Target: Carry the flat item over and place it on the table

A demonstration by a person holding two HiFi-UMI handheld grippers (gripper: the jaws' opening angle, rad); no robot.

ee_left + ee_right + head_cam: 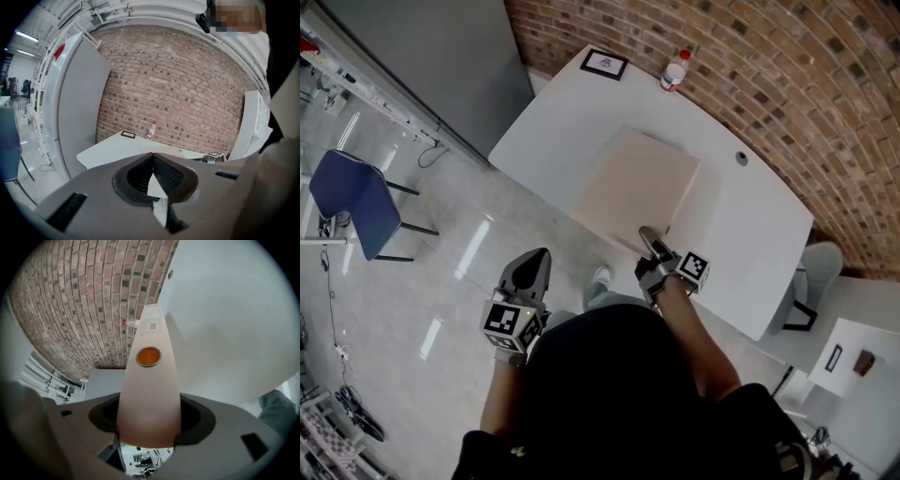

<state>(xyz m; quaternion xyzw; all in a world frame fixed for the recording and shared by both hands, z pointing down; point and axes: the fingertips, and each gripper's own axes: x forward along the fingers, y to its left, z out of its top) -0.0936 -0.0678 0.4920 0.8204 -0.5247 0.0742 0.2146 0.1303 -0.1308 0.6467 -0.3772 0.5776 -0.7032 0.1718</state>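
Note:
A flat beige box (637, 187) lies over the middle of the white table (553, 122); I cannot tell whether it rests on the top or hovers just above it. My right gripper (652, 246) is shut on the box's near edge at the table's front. In the right gripper view the box (150, 380) runs edge-on out of the jaws, with an orange round sticker and a barcode label on it. My left gripper (530, 267) hangs off the table's front left over the floor, its jaws (152, 176) shut on nothing.
A plastic bottle (675, 70) and a small framed picture (604, 64) stand at the table's far edge by the brick wall. A blue chair (352, 202) is on the floor at left, a grey chair (816, 267) at the table's right end, and a grey cabinet (441, 56) at back left.

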